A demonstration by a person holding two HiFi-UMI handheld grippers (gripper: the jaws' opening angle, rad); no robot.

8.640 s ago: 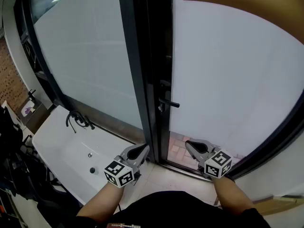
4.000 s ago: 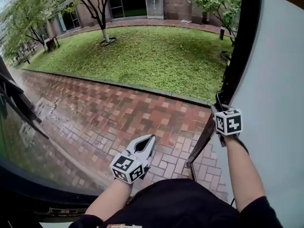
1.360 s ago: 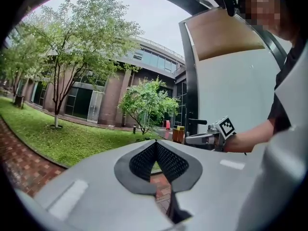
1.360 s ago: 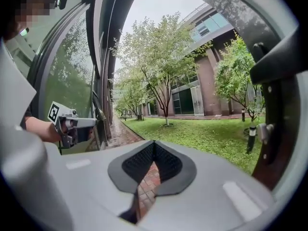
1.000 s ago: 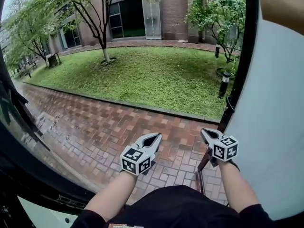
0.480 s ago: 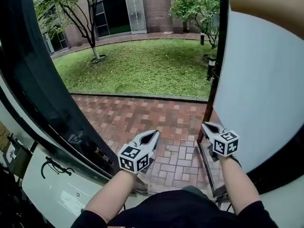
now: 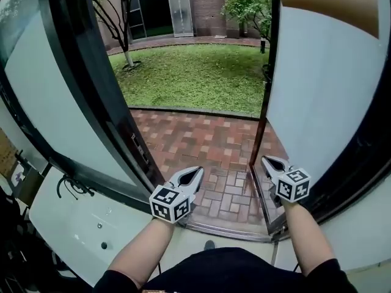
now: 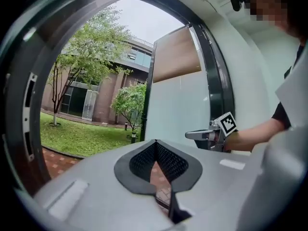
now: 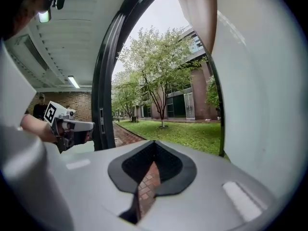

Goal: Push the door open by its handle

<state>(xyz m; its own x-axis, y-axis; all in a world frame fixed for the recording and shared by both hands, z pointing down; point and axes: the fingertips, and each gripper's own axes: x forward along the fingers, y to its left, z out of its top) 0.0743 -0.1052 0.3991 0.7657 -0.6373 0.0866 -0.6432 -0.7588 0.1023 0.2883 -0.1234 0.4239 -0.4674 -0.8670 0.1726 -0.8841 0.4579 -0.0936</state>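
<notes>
**Door stands open, both grippers shut and empty**

Far left: frosted fixed pane (image 7: 43, 84), with a white basin (image 7: 79, 224) and black tap (image 7: 70, 185) below it. Next comes the dark frame post (image 7: 104, 90).

Left gripper (image 7: 198, 171) sits low, just right of the post. Its jaws meet at the tips with nothing between them, and it points out through the opening.

Middle: brick paving (image 7: 208, 142) past the metal threshold (image 7: 226, 227), with lawn (image 7: 195, 78) beyond.

Right gripper (image 7: 266, 159) has its jaws closed tip to tip and holds nothing. It sits near the door's lower free edge; I can't tell if they touch.

Far right: the door (image 7: 317, 90), a frosted panel in a dark frame, is angled outward on the right of the opening. Its handle can't be made out in any view.
</notes>
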